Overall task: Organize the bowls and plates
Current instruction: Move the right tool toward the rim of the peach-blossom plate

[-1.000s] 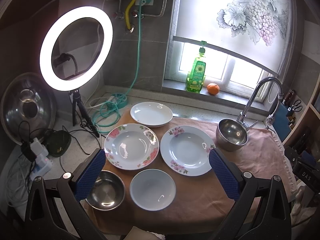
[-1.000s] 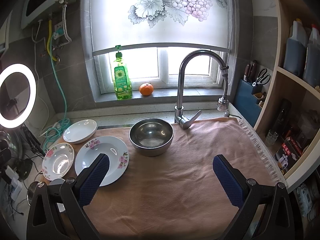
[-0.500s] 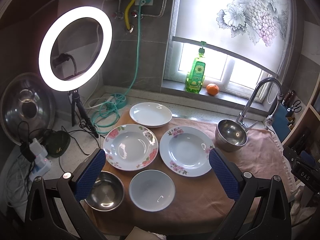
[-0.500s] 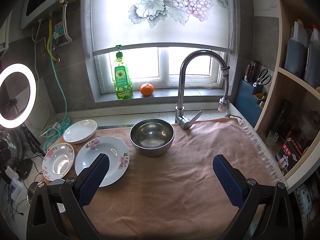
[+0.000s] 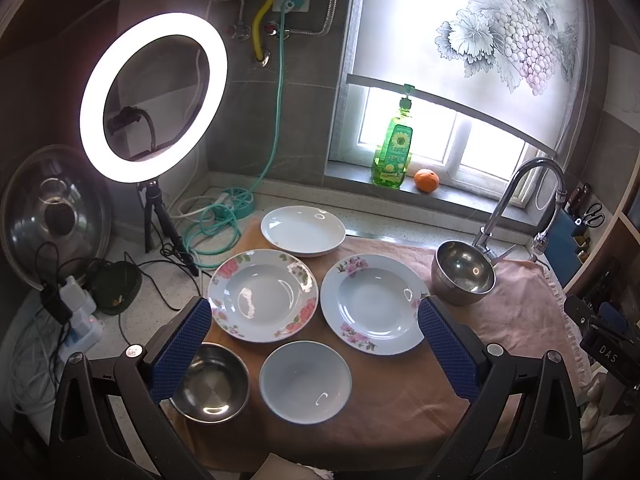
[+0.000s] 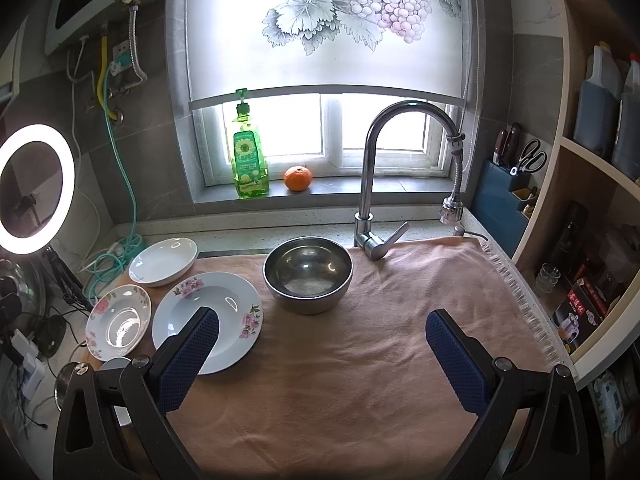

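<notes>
**Both grippers hovering wide over a spread of plates and bowls**

The left gripper point(image 5: 314, 316) is hanging above the peach-pink cloth point(image 5: 384, 412) covering the tabletop, its blue-padded fingers point(image 5: 182, 352) spread wide and gripping nothing. Between them is lying the rose-rimmed white plate point(image 5: 263, 295), and just to its right the white plate with small pink sprigs point(image 5: 374, 304), the two rims nearly touching. Behind them, towards the window, a plain white shallow dish point(image 5: 303, 230) is sitting at the cloth's far edge. In front, a plain pale round bowl point(image 5: 305, 382) is resting close to a small stainless steel bowl point(image 5: 212, 384), which is partly hidden behind the left finger.

Over on the other side, the right gripper point(image 6: 322, 338) is hovering over bare cloth, equally splayed and empty. Ahead of it a larger stainless steel bowl point(image 6: 308, 274) is standing just beside the base of the curved chrome tap point(image 6: 370, 184), apart from the sprigged plate.

On the windowsill a green dish-soap bottle with a sunflower label point(image 6: 250, 156) is standing near an orange fruit point(image 6: 298, 178); the label's writing is too small to read. At the left view's right edge, a dark object is showing the letters "DAS" point(image 5: 608, 356). A lit ring light point(image 5: 154, 96) is glowing at the left.
</notes>
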The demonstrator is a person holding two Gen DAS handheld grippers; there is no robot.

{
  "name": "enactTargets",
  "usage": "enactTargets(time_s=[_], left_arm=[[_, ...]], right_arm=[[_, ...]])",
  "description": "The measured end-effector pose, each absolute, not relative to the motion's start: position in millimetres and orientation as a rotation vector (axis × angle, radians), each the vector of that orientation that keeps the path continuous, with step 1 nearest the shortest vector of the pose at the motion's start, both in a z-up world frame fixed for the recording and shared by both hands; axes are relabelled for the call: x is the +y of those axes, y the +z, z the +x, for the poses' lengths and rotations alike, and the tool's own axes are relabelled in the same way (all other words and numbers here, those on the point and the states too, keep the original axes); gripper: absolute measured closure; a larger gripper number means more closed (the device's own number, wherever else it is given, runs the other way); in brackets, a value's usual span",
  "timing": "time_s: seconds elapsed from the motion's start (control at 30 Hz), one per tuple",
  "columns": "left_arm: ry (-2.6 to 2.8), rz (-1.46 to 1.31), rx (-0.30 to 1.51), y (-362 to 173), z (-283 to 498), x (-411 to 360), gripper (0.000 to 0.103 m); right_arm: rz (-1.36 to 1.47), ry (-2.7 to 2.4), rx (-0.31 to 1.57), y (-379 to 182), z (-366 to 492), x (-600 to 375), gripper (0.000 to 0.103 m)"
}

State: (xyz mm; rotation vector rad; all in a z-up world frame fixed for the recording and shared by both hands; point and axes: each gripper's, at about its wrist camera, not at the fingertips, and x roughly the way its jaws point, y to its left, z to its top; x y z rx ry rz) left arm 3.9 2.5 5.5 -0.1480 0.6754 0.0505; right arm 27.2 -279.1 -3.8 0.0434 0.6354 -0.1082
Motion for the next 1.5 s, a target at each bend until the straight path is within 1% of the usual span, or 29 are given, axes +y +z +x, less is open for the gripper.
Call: enactTargets(time_s=[1.5], left_arm=[[0.046,-0.150,0.687,-1,7,4,0.001]], right_arm=[[0.044,-0.112,0.670,-15,28,-278,0.001]])
